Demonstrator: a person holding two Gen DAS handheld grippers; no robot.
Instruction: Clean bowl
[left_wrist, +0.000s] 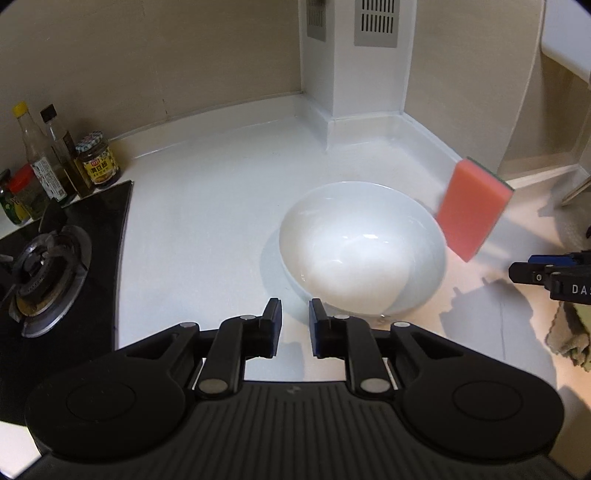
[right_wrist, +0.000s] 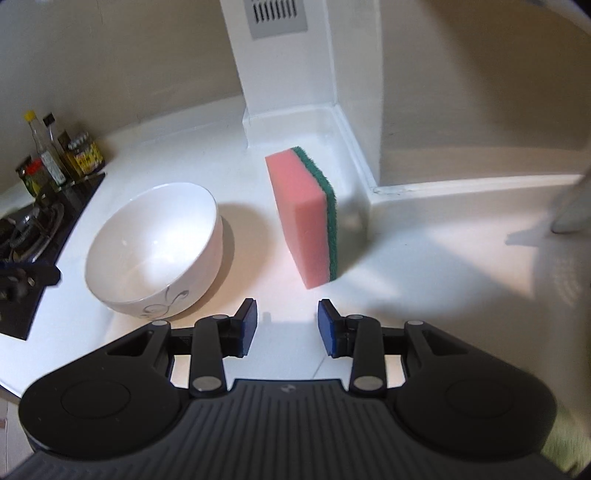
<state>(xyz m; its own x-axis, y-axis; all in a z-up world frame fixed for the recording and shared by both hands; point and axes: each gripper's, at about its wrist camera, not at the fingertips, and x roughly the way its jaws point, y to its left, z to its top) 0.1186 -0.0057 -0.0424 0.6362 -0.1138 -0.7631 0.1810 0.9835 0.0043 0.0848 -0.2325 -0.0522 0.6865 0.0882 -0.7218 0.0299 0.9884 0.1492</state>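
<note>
A white bowl (left_wrist: 364, 251) with a grey swirl pattern stands upright on the white counter; it also shows in the right wrist view (right_wrist: 155, 251). A pink sponge (right_wrist: 301, 218) with a green scouring side stands on its edge to the bowl's right, also seen in the left wrist view (left_wrist: 472, 210). My left gripper (left_wrist: 295, 314) is open and empty, just short of the bowl's near rim. My right gripper (right_wrist: 287, 314) is open and empty, a little in front of the sponge.
A black gas hob (left_wrist: 55, 273) lies at the left, with sauce bottles and jars (left_wrist: 62, 166) behind it. A white boxed column (left_wrist: 362, 66) stands at the back wall. A greenish cloth (left_wrist: 570, 332) lies at the right edge.
</note>
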